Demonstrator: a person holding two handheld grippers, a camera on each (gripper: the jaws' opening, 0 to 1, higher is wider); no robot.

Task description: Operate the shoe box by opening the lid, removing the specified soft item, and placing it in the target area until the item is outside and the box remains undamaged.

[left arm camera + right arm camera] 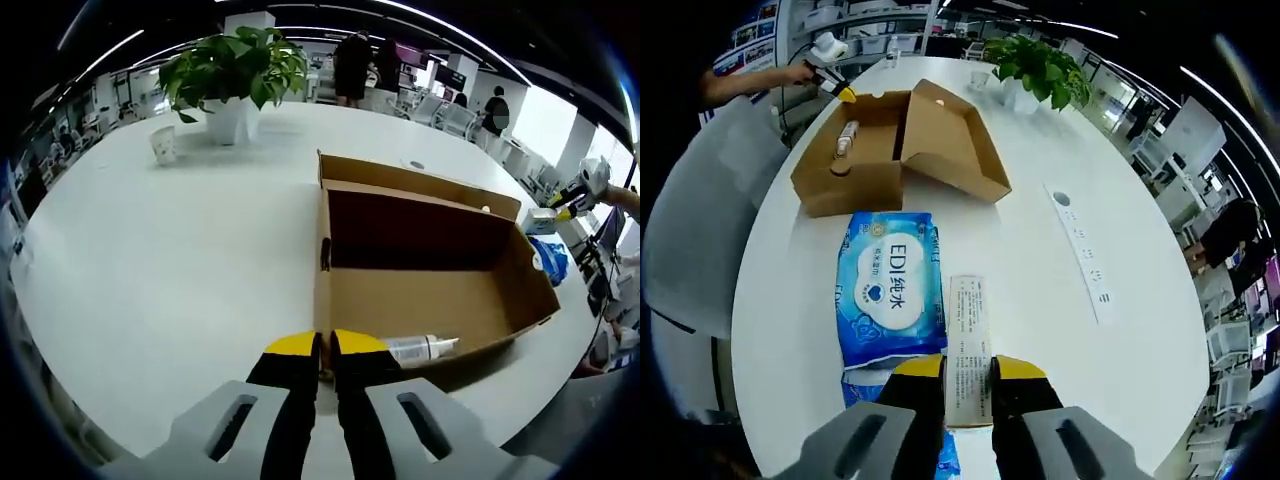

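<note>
The left tool (pixel 326 348) pinches the open brown cardboard shoe box's (pixel 420 300) near wall, steadying it, while the right tool (pixel 967 372) grips a long white paper slip (pixel 968 345) at 6 o'clock beside the soft blue wipes pack (pixel 890 290) on the white desk (pixel 1040 260).

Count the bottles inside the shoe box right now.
1. A clear bottle lies on the floor of the open shoe box, near the wall by the left claw. Box walls may hide part of the floor.
</note>
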